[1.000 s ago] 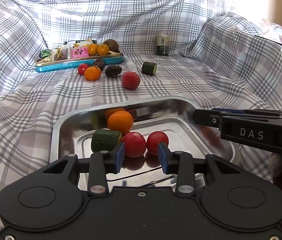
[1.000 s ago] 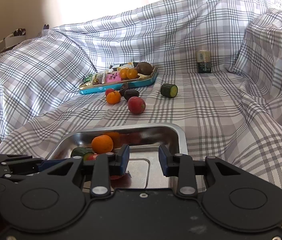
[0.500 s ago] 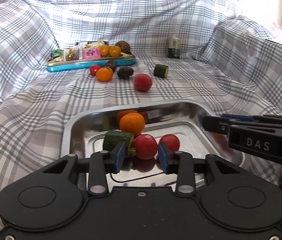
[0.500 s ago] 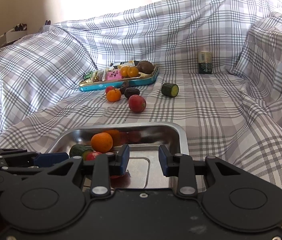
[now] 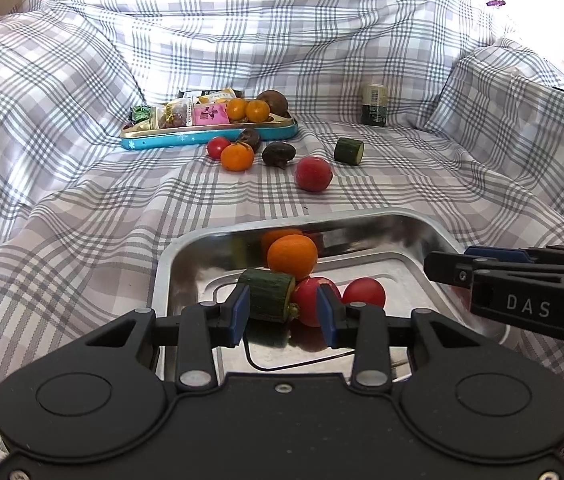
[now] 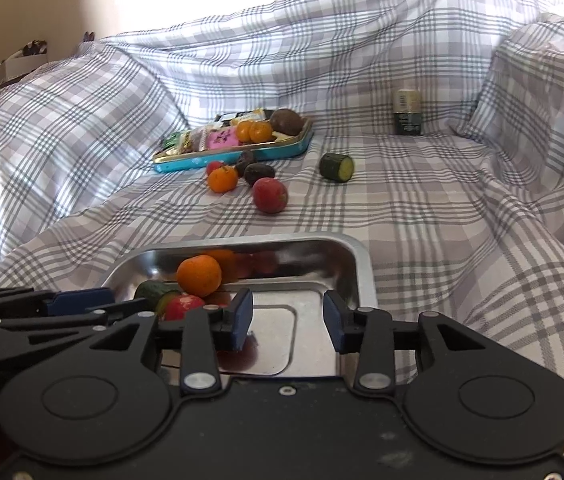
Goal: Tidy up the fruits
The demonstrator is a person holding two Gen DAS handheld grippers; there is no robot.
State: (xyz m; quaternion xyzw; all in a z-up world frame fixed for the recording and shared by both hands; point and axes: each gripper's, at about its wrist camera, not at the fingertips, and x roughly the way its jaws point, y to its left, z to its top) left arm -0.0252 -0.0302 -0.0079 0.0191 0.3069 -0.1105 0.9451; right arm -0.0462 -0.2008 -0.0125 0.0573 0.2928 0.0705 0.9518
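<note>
Change noted: right gripper point(image 6: 288, 322) jaws are opening, with nothing between them but the bare floor of the steel tray point(image 6: 366, 276). Judged a release step: whatever it carried now lies among the fruit in the tray. Left gripper point(image 5: 282, 314) holds a narrow gap as before; its view has swung so that the cucumber piece point(image 5: 267, 294) and a red fruit point(image 5: 314, 298) now sit behind its pads, whether touched or gripped cannot be told.

Tray contents: one orange point(image 5: 292, 257), round, dimpled matte skin; cucumber piece, short cylinder, dark green rind; two red fruits, smooth and glossy, the second point(image 5: 364, 292) just beside the first. Tray itself polished metal, rounded corners, mirror-like walls reflecting the fruit.

Still outstanding, on the checked cloth point(image 5: 81, 200), soft and creased: loose orange point(image 5: 237, 156), small red fruit point(image 5: 217, 146), two dark wrinkled fruits point(image 5: 278, 153), larger red fruit point(image 5: 313, 173), second cucumber piece point(image 5: 348, 151). All lie well apart from the steel tray, near the teal tin point(image 5: 209, 136) of wrapped snacks. Task judged partly done.
</note>
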